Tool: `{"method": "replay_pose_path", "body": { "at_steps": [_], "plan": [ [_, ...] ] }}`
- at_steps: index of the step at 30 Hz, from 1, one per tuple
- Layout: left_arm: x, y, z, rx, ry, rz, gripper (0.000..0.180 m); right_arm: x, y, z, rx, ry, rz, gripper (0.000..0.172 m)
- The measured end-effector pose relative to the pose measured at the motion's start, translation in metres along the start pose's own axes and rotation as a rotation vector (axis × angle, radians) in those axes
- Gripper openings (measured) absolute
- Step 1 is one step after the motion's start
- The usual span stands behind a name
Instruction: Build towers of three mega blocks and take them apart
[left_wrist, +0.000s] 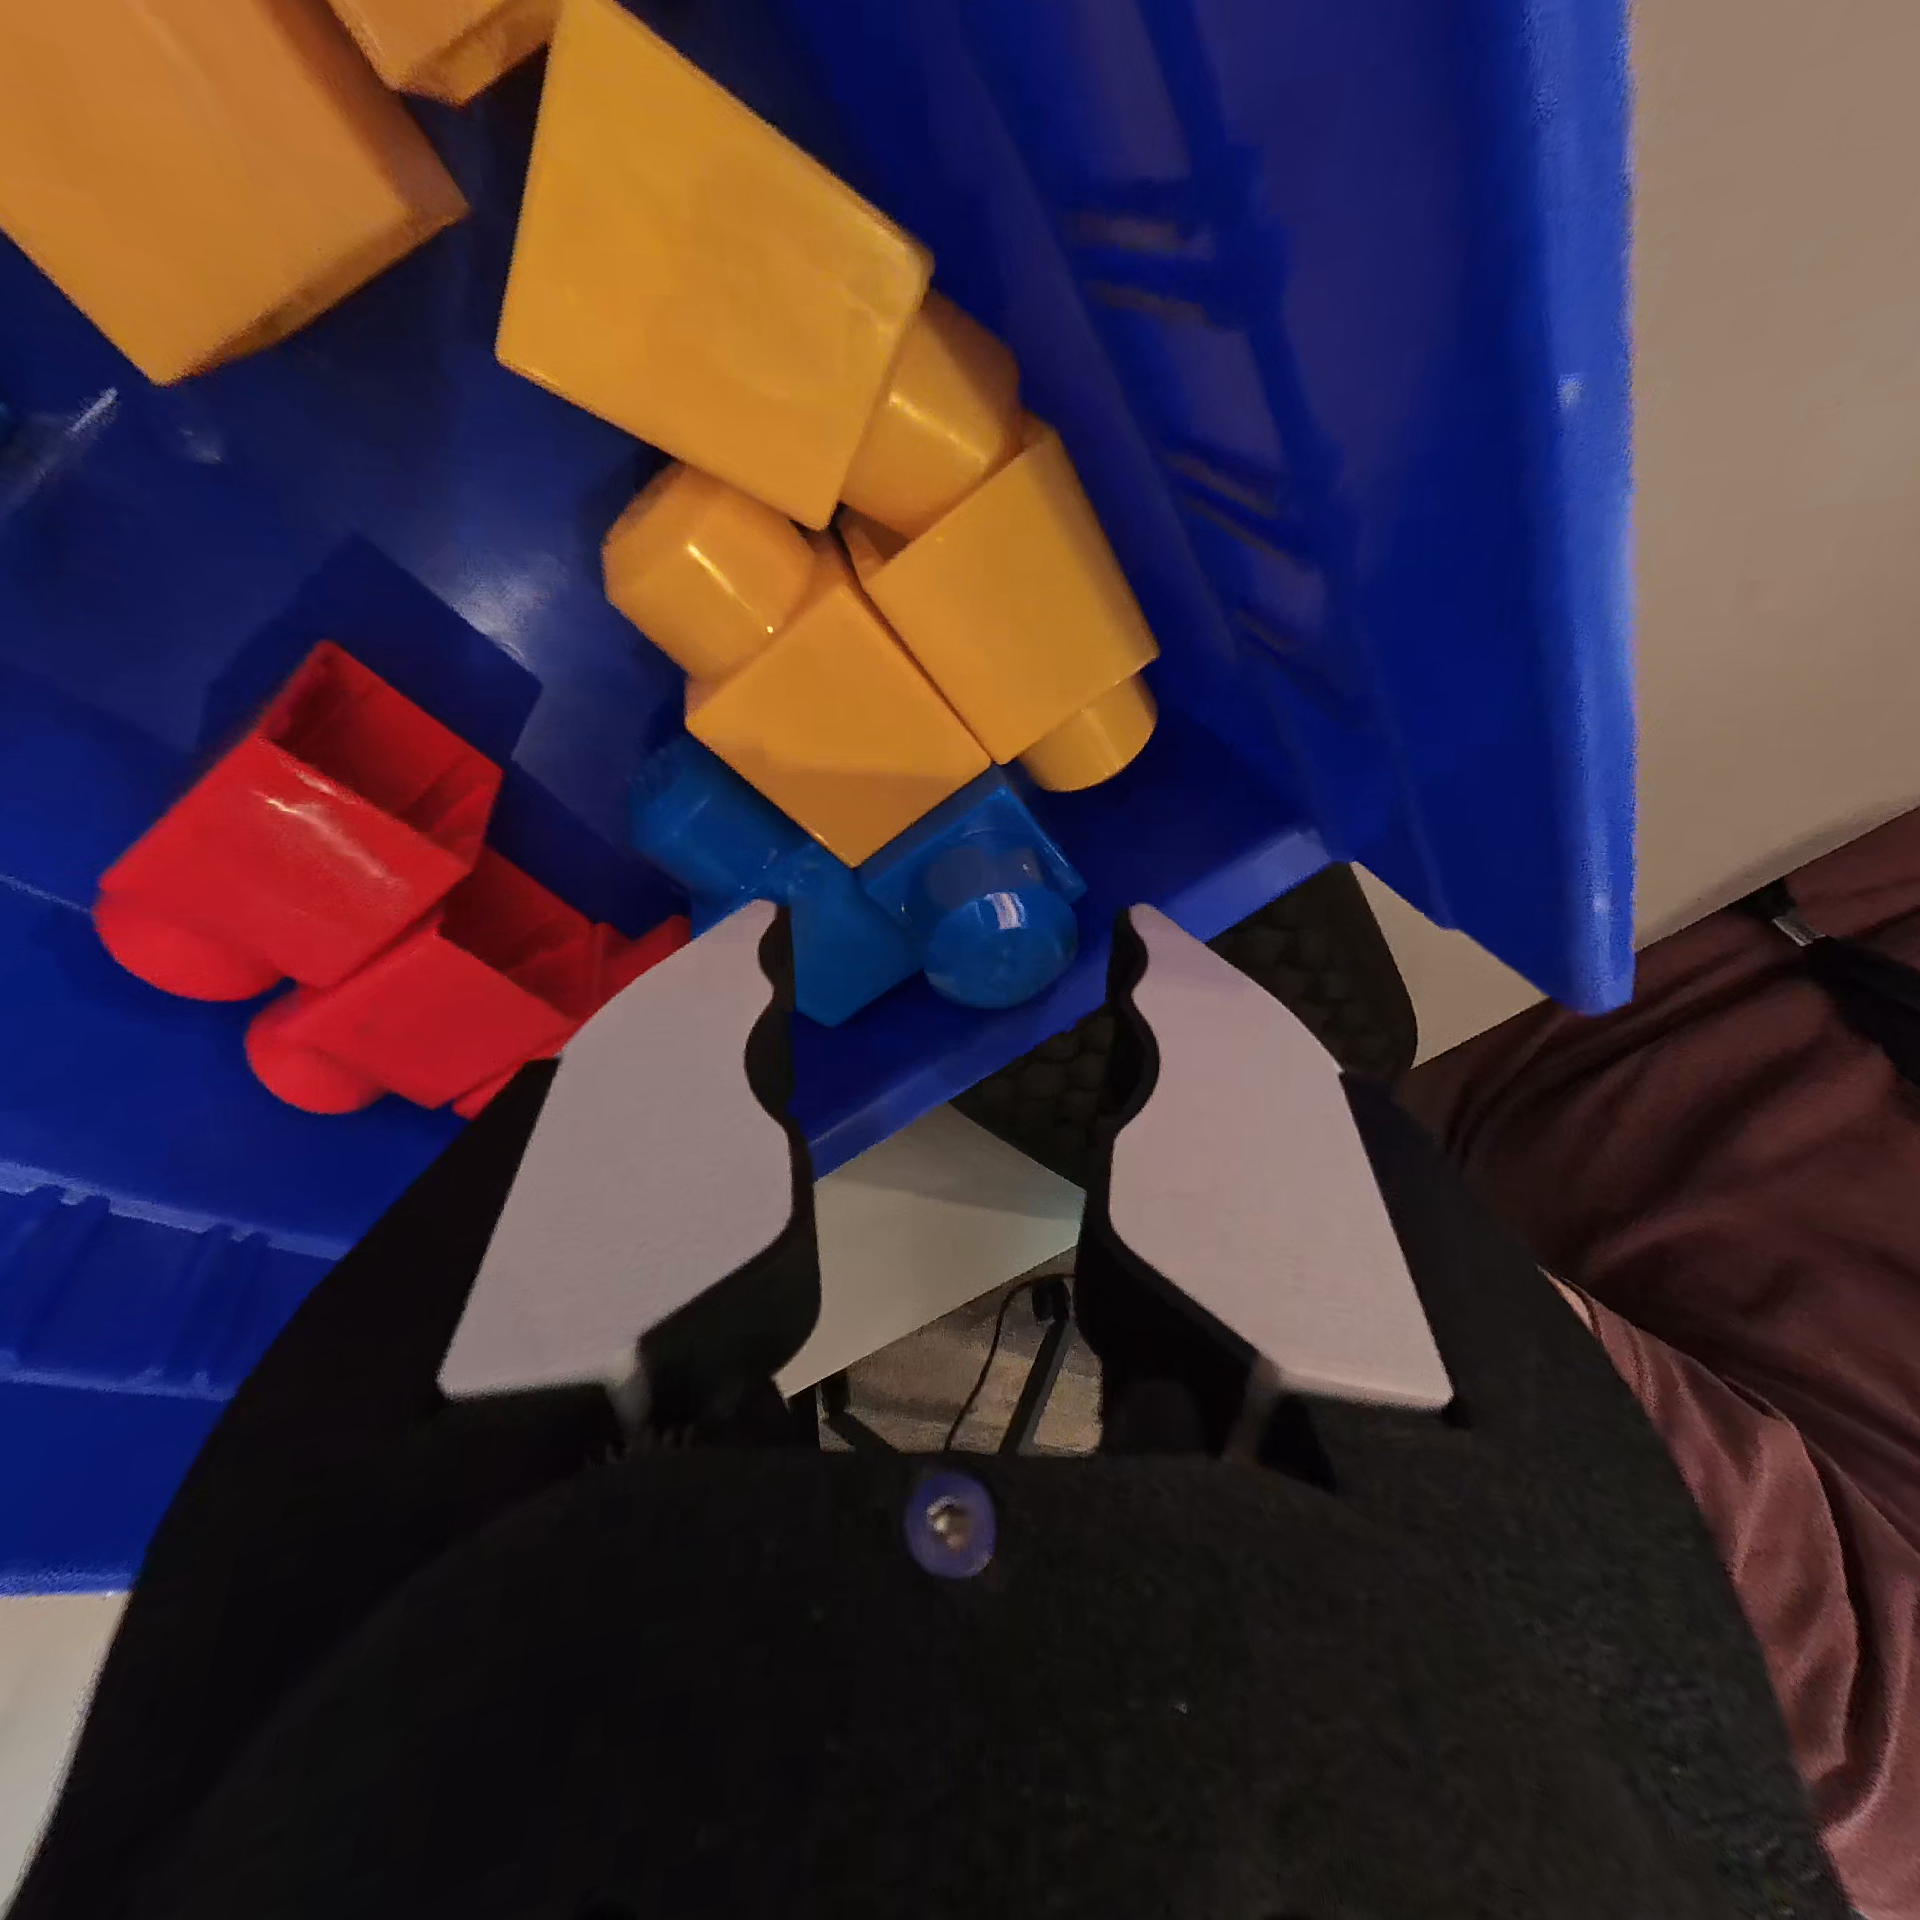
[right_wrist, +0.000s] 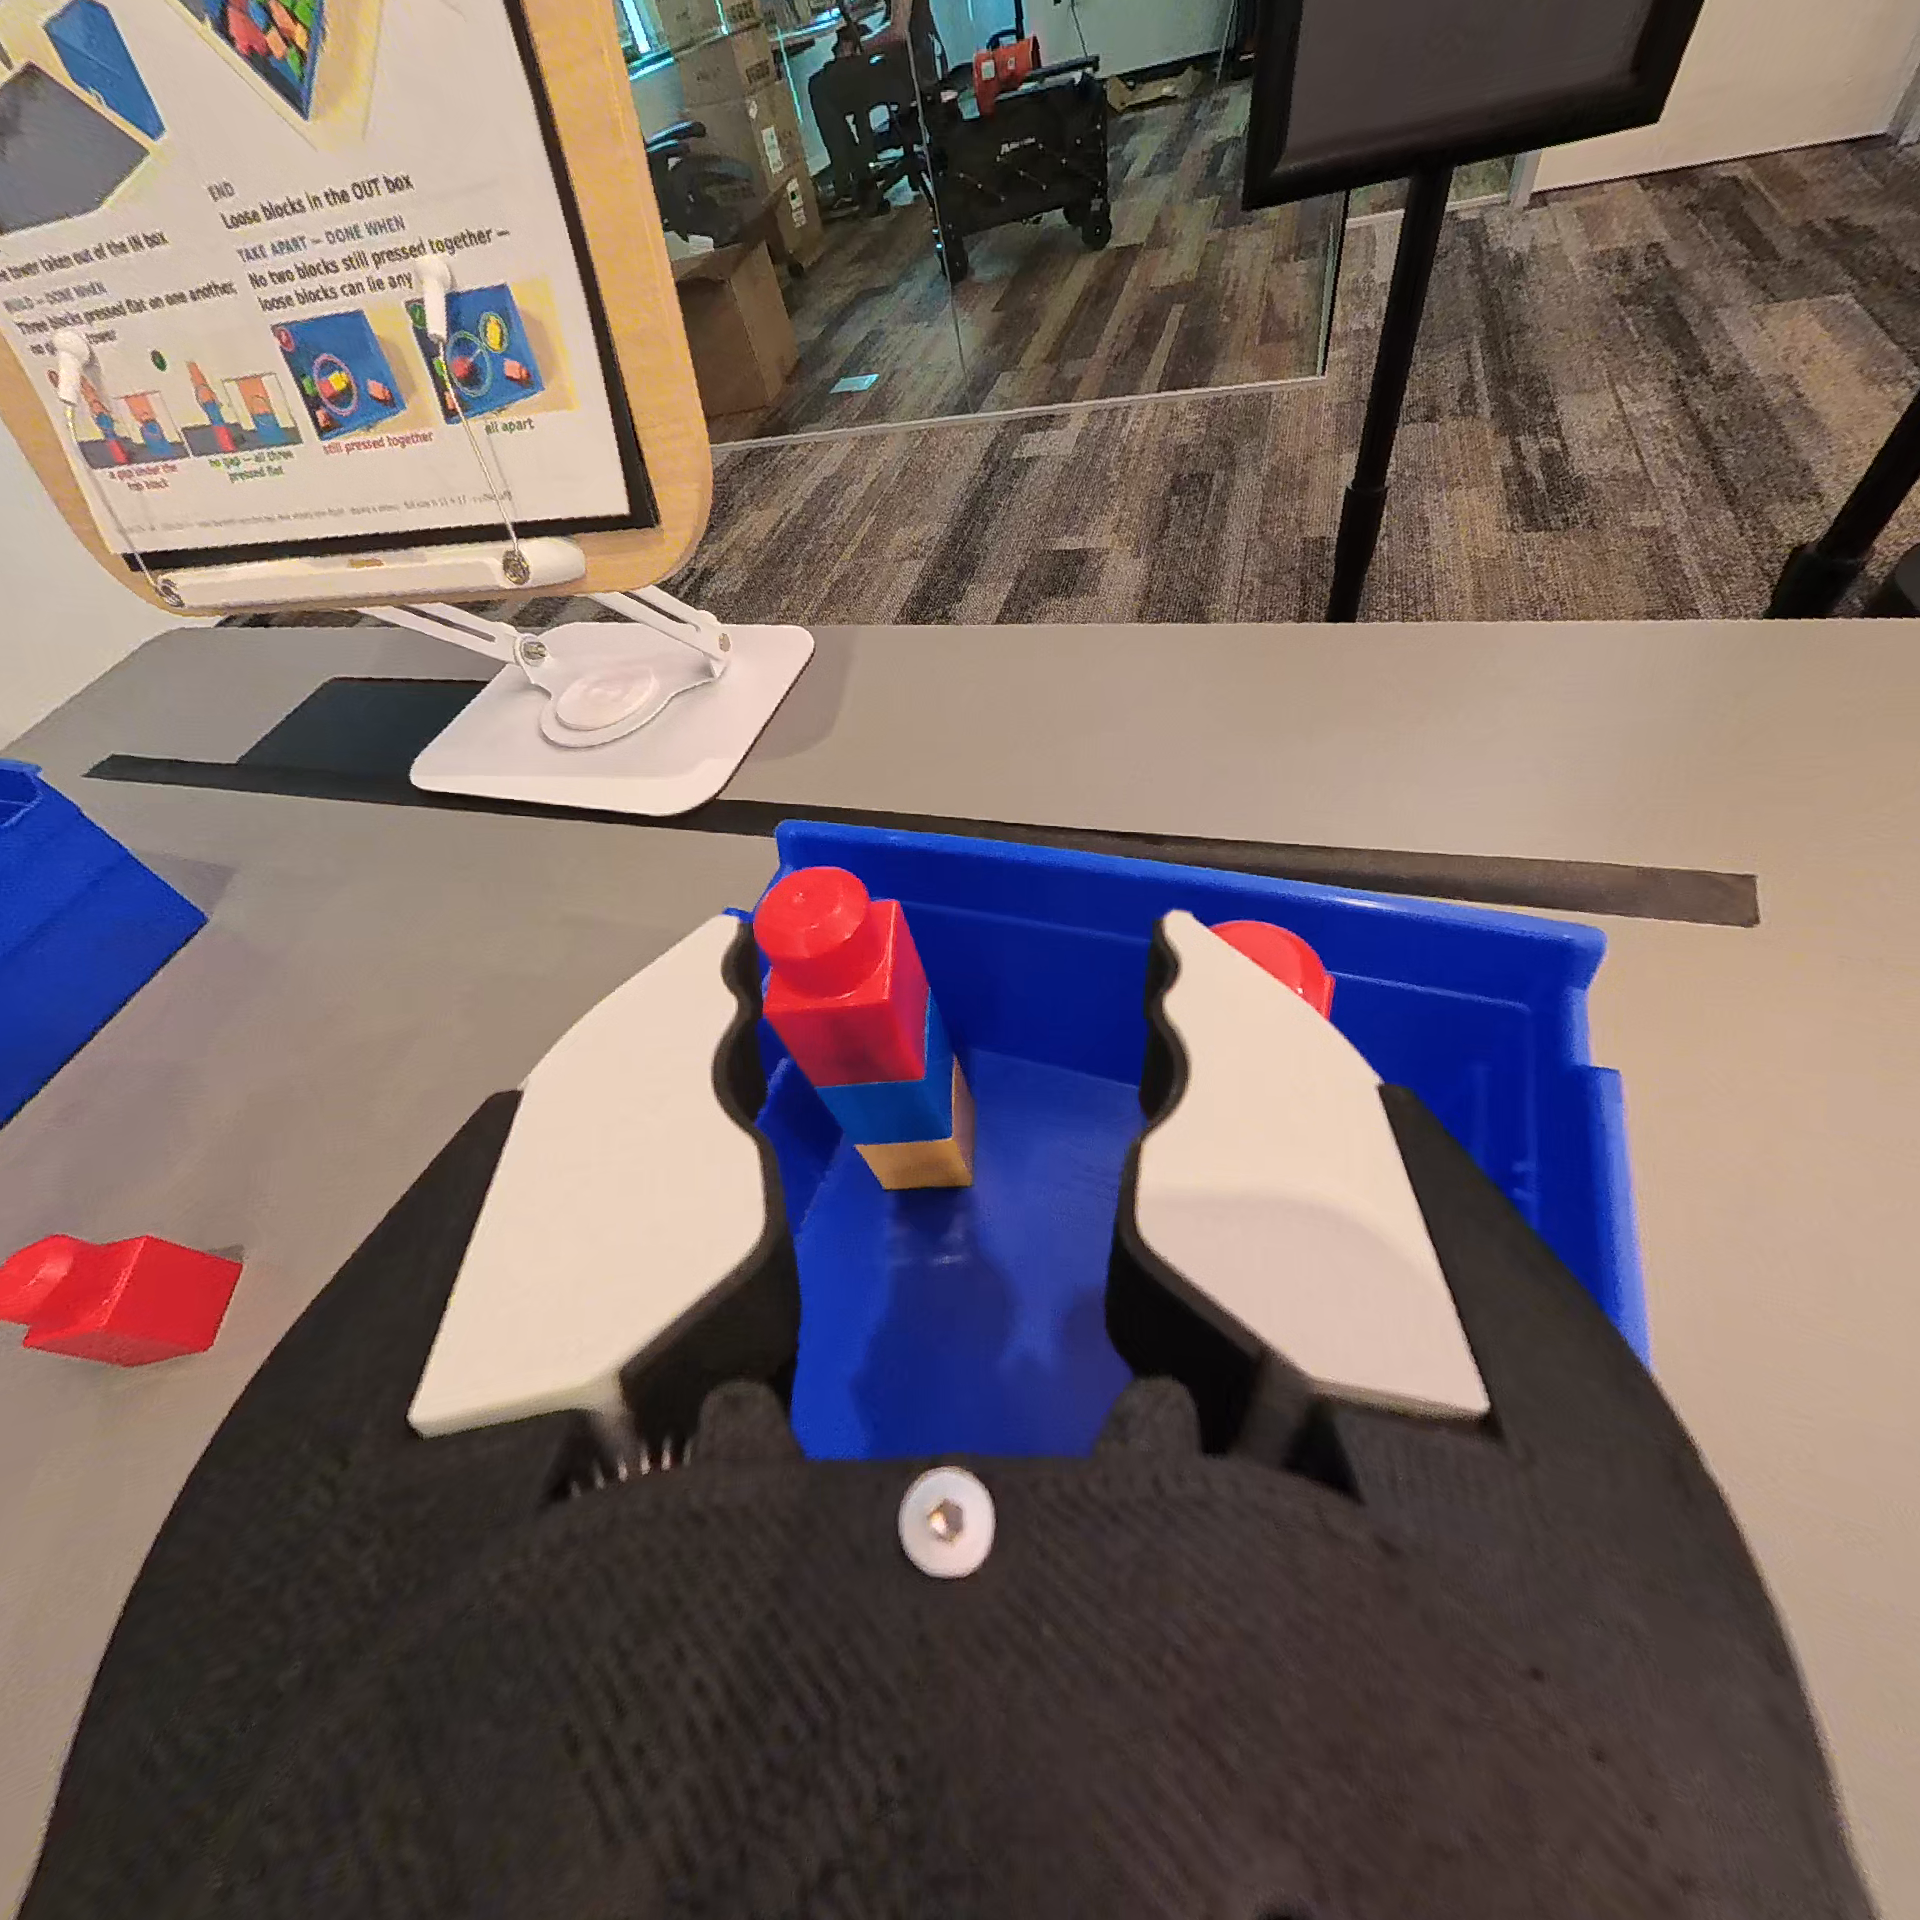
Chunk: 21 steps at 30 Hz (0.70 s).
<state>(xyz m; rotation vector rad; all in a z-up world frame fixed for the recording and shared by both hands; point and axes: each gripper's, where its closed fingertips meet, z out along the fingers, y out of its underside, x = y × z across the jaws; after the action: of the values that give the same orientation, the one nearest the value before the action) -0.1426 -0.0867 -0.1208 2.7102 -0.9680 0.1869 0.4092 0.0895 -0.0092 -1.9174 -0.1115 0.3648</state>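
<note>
In the left wrist view my left gripper (left_wrist: 948, 920) is open inside a blue bin (left_wrist: 1351, 416), its tips on either side of a blue block (left_wrist: 862, 935) at the bin's near edge. A gap shows between the block's stud and the right pad. Yellow blocks (left_wrist: 862, 717) lie on the blue block, and two red blocks (left_wrist: 301, 842) lie to its left. In the right wrist view my right gripper (right_wrist: 953, 930) is open above another blue bin (right_wrist: 1143, 873). A red, blue and yellow tower (right_wrist: 883, 1039) stands in that bin, close beside the left finger (right_wrist: 623, 1143).
A second red block top (right_wrist: 1278, 961) shows behind the right finger. A loose red block (right_wrist: 125, 1299) lies on the grey table (right_wrist: 1247, 727) at the left. The other bin's corner (right_wrist: 73, 914) sits far left. An instruction sheet on a white stand (right_wrist: 613, 717) is behind. A person's maroon clothing (left_wrist: 1714, 1247) is at the right. One gripper's finger ends stand about 60 cm off the other's.
</note>
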Motion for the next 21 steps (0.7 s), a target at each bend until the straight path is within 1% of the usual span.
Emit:
{"method": "replay_pose_path", "body": {
  "at_steps": [2,3,5,7,10,14,16,18,20,21],
  "plan": [
    [0.000,-0.003,0.000,0.007,0.017,0.001,0.049,0.000,-0.001,0.000,0.001,0.000,-0.002,0.072],
    [0.003,-0.002,0.000,0.007,0.043,0.005,0.040,0.000,-0.001,-0.001,0.003,0.001,0.000,0.072],
    [0.001,-0.001,-0.001,0.015,0.044,0.013,0.037,0.001,-0.001,-0.001,0.008,-0.001,0.007,0.072],
    [-0.003,-0.002,-0.008,0.052,0.031,0.014,0.029,0.002,-0.002,-0.002,0.013,-0.003,0.013,0.072],
    [-0.006,-0.008,-0.030,0.193,0.010,0.020,0.029,0.003,-0.002,-0.002,0.015,-0.004,0.018,0.072],
    [-0.003,-0.008,-0.075,0.424,-0.078,0.018,0.029,0.004,-0.001,-0.002,0.014,0.000,0.022,0.072],
    [0.000,-0.005,-0.098,0.521,-0.164,0.017,0.029,0.004,-0.001,-0.002,0.014,0.000,0.023,0.072],
    [0.014,-0.006,-0.121,0.627,-0.227,0.040,0.029,0.003,-0.002,-0.002,0.015,0.000,0.021,0.072],
    [0.042,-0.015,-0.138,0.725,-0.237,0.126,0.029,0.002,-0.002,-0.002,0.013,-0.002,0.016,0.071],
    [0.058,-0.021,-0.141,0.747,-0.227,0.181,0.029,0.001,-0.002,-0.002,0.013,-0.002,0.014,0.071]
  ]
}}
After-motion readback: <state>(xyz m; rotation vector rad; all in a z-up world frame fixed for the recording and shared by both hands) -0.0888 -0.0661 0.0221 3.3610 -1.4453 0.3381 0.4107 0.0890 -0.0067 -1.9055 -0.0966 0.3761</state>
